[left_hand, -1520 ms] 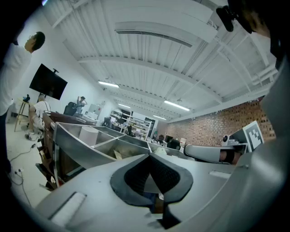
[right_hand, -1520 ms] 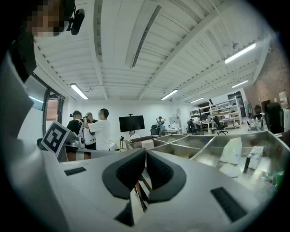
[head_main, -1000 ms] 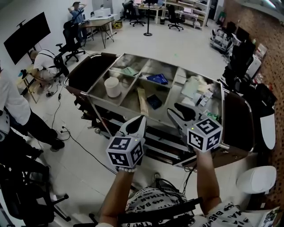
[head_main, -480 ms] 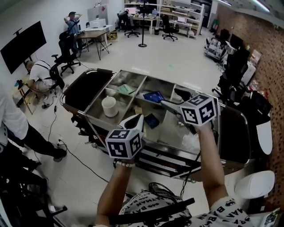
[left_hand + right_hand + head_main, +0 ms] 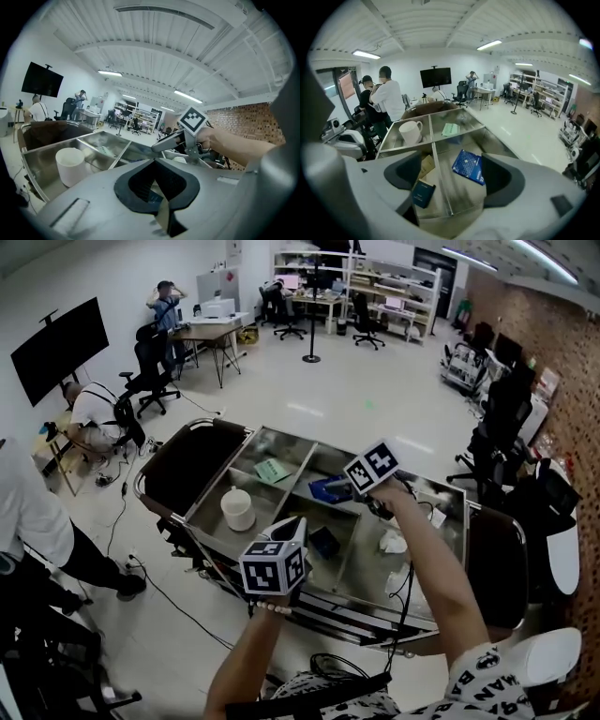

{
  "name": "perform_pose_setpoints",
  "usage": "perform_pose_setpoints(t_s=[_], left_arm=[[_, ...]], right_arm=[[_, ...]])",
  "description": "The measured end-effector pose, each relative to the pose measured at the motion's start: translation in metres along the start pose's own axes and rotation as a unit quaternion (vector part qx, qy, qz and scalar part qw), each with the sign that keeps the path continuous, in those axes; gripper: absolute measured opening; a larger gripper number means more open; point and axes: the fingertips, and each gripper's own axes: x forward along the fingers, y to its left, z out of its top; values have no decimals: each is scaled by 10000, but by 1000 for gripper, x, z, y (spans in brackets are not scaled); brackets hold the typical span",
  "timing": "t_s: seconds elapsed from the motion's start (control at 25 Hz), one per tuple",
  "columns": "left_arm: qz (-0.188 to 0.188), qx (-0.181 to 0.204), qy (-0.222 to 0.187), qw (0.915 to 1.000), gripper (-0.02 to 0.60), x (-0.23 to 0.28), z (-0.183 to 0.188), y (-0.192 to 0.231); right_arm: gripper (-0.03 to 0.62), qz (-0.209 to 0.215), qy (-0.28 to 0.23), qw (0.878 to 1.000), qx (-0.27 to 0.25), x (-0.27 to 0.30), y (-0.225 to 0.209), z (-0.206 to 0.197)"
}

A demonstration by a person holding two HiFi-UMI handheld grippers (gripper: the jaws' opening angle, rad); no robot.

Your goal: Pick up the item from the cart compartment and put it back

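Open workshop floor stretches beyond a stainless-steel cart (image 5: 361, 554) split into compartments. A thin blue printed packet (image 5: 468, 166) lies flat on the steel floor of one of the cart's middle compartments. The right gripper (image 5: 451, 174) points down into the cart; its jaws have just been opening and stand spread wide, with the packet showing between them and no pad pressing on it. The left gripper (image 5: 154, 161) hovers at the cart's near side, jaws pressed together on nothing. The packet looks light, thin and pliable, and likely to skid on the slick steel. A pinch across a lifted edge or corner seems safer than a grip on its flat face.
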Motion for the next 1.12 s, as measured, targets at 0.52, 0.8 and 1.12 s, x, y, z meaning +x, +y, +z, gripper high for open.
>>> perform_pose_setpoints(t_s=[0.52,0.8,1.12], left_arm=[[134,-202,100,9997,0,28,-11,0],[264,-141,171,9994,0,30,-14,8],[299,-224,184,9991,0,31,-19,10]], right_arm=[[434,-65,2199,9753,-182,126,-50,-47],[453,29,2629,9644,-279,148,-55,-63],[429,154,2834,9575,-515,156,-52,-70]])
